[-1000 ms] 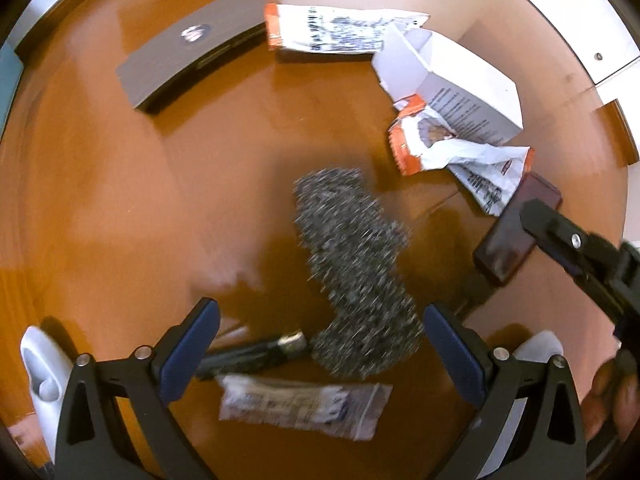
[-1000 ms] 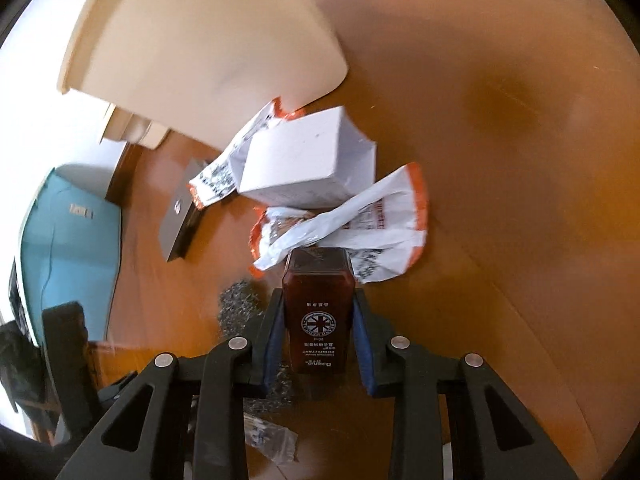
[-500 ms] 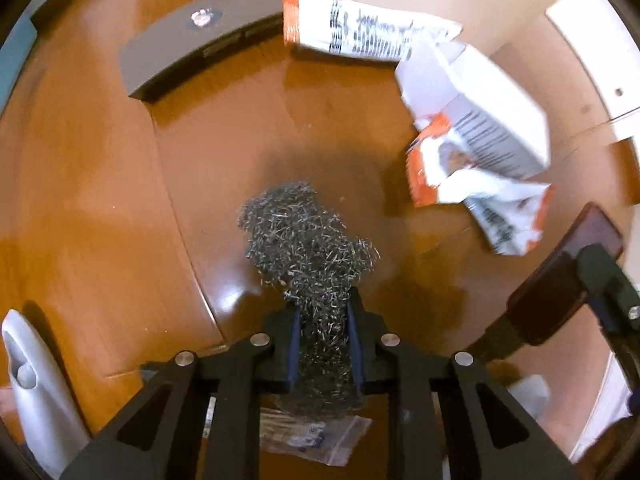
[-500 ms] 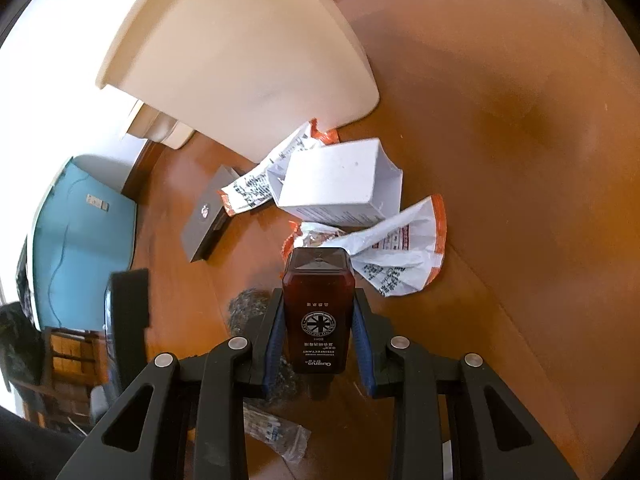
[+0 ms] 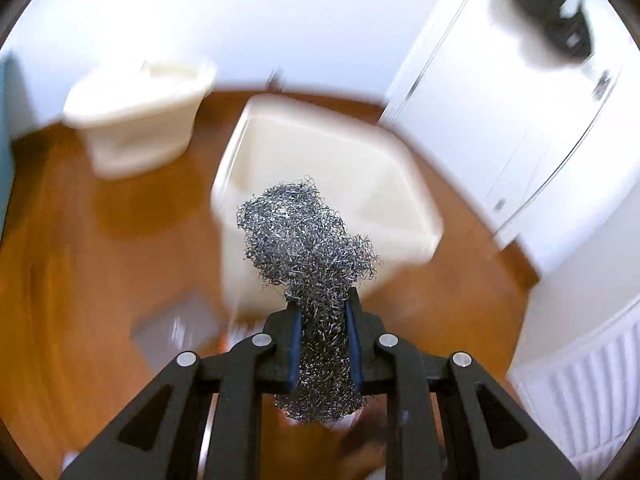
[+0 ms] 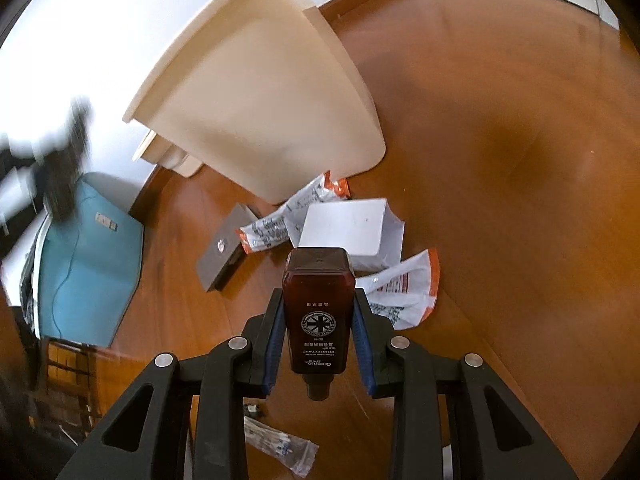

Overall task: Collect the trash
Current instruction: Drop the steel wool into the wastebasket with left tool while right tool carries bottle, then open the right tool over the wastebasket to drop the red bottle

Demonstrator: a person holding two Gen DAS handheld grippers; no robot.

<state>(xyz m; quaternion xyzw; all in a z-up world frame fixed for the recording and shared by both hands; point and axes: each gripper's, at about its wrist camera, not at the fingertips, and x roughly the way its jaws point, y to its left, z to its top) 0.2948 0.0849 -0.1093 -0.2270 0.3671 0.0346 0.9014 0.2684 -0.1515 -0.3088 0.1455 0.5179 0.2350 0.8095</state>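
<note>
Your left gripper [image 5: 320, 316] grasps a grey steel-wool scouring pad [image 5: 308, 240], raised in front of the cream plastic bin [image 5: 400, 184]. Your right gripper [image 6: 318, 320] clamps a dark brown square bottle [image 6: 318, 304], short of that bin, above the wooden floor [image 6: 500, 160].
</note>
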